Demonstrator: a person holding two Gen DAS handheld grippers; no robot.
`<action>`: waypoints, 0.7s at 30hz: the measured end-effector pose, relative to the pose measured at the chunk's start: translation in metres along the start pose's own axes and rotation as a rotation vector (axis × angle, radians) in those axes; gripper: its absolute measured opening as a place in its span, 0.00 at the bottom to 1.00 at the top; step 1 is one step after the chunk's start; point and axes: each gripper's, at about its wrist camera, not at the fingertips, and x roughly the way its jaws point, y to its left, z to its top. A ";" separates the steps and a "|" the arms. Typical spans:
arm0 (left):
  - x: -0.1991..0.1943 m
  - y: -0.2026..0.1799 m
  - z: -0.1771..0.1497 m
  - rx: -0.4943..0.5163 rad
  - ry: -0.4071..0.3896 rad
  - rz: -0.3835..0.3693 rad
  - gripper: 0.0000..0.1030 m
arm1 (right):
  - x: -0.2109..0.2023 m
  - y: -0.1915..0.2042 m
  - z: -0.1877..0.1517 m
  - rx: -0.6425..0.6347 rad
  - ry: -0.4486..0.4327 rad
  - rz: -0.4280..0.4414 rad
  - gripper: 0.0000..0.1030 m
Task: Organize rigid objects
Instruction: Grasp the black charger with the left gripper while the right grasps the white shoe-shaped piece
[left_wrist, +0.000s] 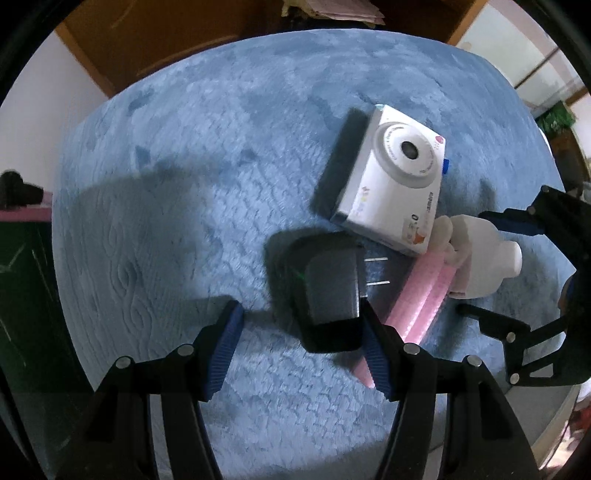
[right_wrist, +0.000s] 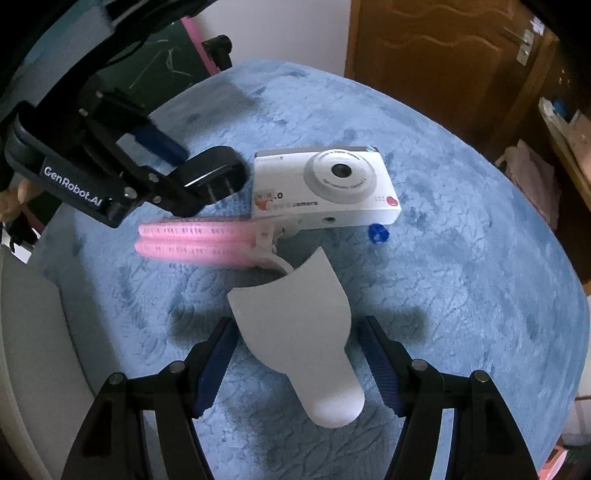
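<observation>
A black plug adapter (left_wrist: 328, 295) with two metal prongs lies on the blue fuzzy cloth (left_wrist: 184, 221), between the fingers of my open left gripper (left_wrist: 301, 350), close to the right finger. A white camera box (left_wrist: 391, 184) lies beyond it, over the end of a pink comb (left_wrist: 417, 295). A white plastic piece (right_wrist: 306, 332) lies between the fingers of my open right gripper (right_wrist: 299, 365), untouched. The right wrist view also shows the camera box (right_wrist: 325, 188), the comb (right_wrist: 195, 240), the adapter (right_wrist: 210, 177) and the left gripper's body (right_wrist: 81, 177).
A small blue cap (right_wrist: 377, 233) lies by the camera box's right corner. A wooden door (right_wrist: 436, 55) stands behind the table. A dark green board with a pink edge (left_wrist: 22, 258) is at the left. The cloth's edge curves close on all sides.
</observation>
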 end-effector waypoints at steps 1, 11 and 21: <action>0.001 -0.001 0.001 0.005 -0.001 0.007 0.64 | 0.001 0.001 0.000 -0.003 -0.004 -0.002 0.68; 0.006 -0.026 0.033 0.006 -0.047 0.045 0.54 | -0.005 -0.002 -0.008 0.019 -0.051 0.003 0.56; -0.021 -0.037 0.013 -0.029 -0.119 0.040 0.44 | -0.021 0.002 -0.018 0.053 -0.088 -0.006 0.55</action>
